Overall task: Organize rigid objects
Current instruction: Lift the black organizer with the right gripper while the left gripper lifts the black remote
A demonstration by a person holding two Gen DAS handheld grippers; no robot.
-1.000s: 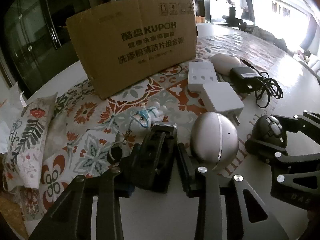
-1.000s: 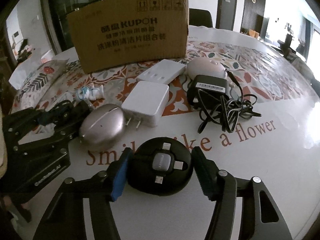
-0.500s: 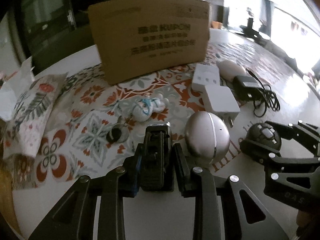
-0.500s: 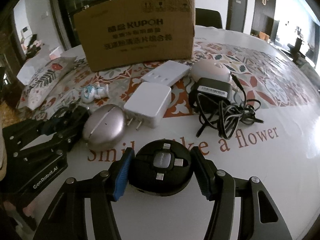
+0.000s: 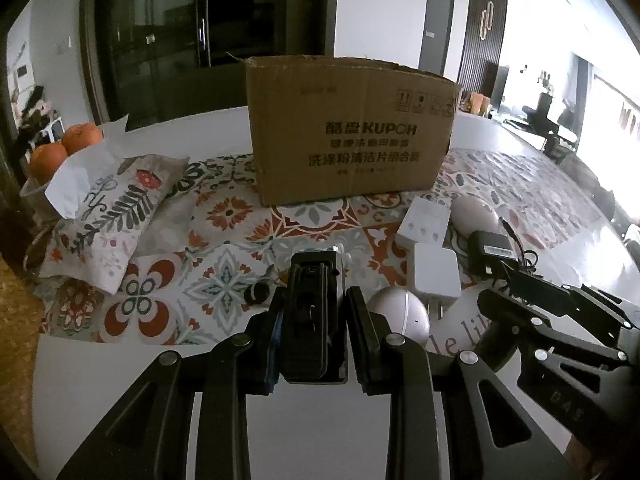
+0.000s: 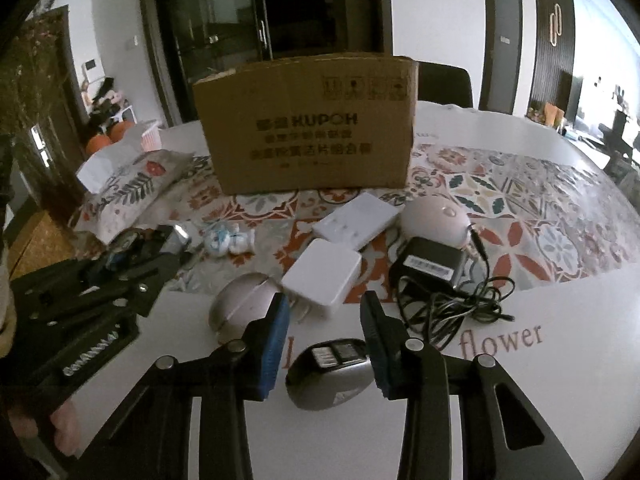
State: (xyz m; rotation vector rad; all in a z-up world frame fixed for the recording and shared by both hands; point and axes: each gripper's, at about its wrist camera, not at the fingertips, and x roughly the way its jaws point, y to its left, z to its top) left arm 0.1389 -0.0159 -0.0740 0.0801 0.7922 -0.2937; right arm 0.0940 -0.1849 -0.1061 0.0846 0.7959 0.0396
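My left gripper (image 5: 315, 300) is shut on a black oblong device (image 5: 314, 320) and holds it above the patterned cloth, in front of the cardboard box (image 5: 352, 140). The jaws of my right gripper (image 6: 325, 308) are closing. A round black cable reel (image 6: 328, 372) sits tilted between the blue pads, low and close to the camera, with its grey underside showing. It is off the white table (image 6: 520, 380). Still lying on the table are a silver egg-shaped case (image 6: 244, 300), a white charger (image 6: 324, 272), a white socket block (image 6: 356, 220), a pink round device (image 6: 434, 216) and a black adapter with cable (image 6: 432, 264).
A small toy figure (image 6: 228, 240) lies on the cloth left of the charger. A floral tissue pack (image 5: 108, 216) and oranges (image 5: 64, 148) are at the far left. A person's hand shows at the left edge of the right wrist view.
Both grippers have risen. The left one has lifted the black device and rolled level. The right jaws have narrowed, and the reel has tipped up and slid toward the camera.
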